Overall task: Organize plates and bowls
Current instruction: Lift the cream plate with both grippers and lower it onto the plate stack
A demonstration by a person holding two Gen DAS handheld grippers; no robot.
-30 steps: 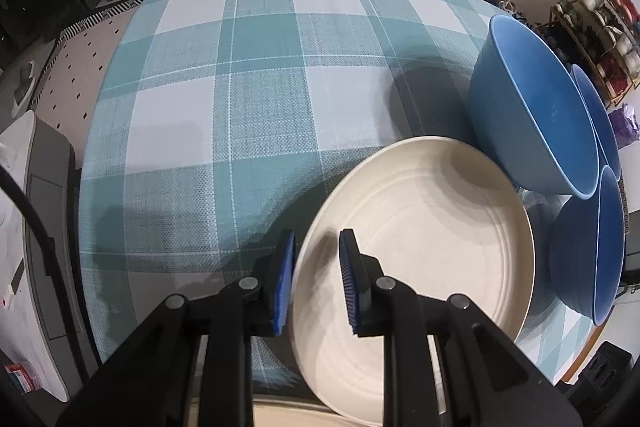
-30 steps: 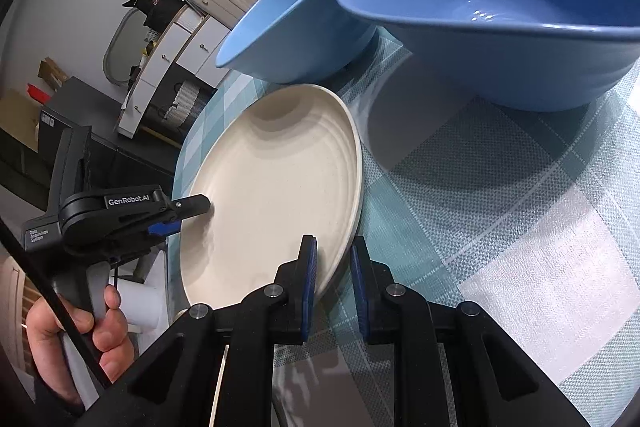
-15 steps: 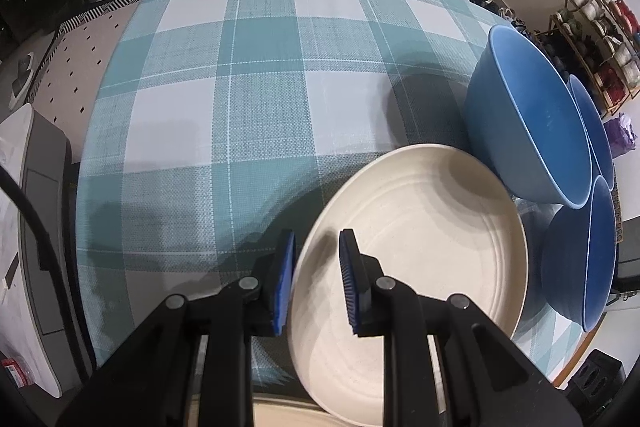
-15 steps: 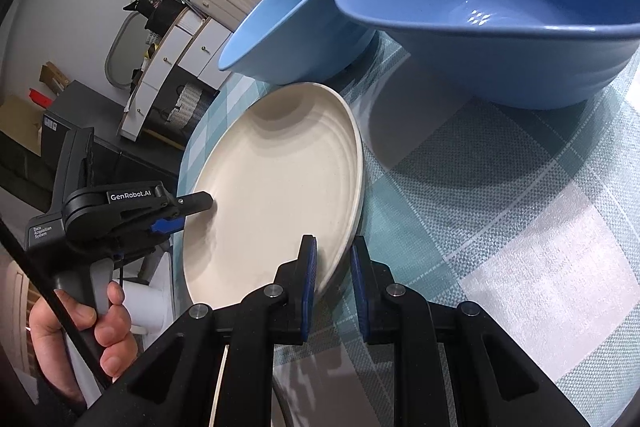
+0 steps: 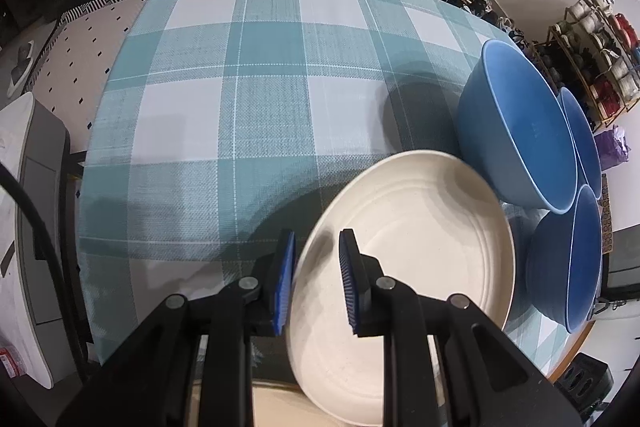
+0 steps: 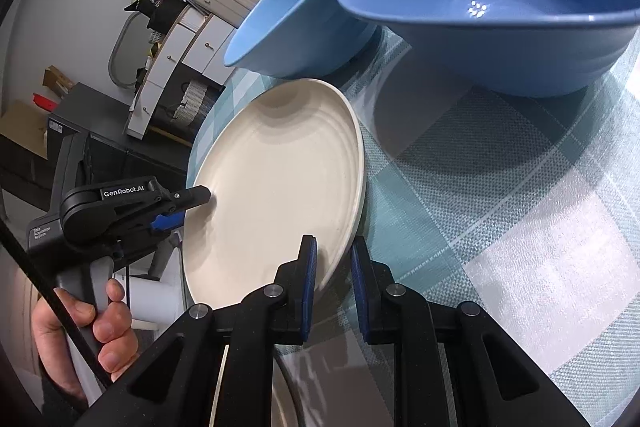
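Plate [image 5: 420,267] of cream colour is lifted and tilted above the counter [image 5: 240,107], which has a teal and white checked cloth, near the edge closest to the person. Both tools hold it by the rim. The left hand-held gripper [image 5: 316,281] has its jaws narrow, one blue pad under the rim and one on the inner face of the plate. The right hand-held gripper [image 6: 334,279] is also narrow and clamps the opposite rim. In the right wrist view a hand [image 6: 80,339] holds the handle of the left tool. Three blue bowls [image 5: 516,131] stand close together on the counter by its right edge, just beside the plate. Under the plate, at the near edge, another cream plate [image 5: 280,405] partly shows
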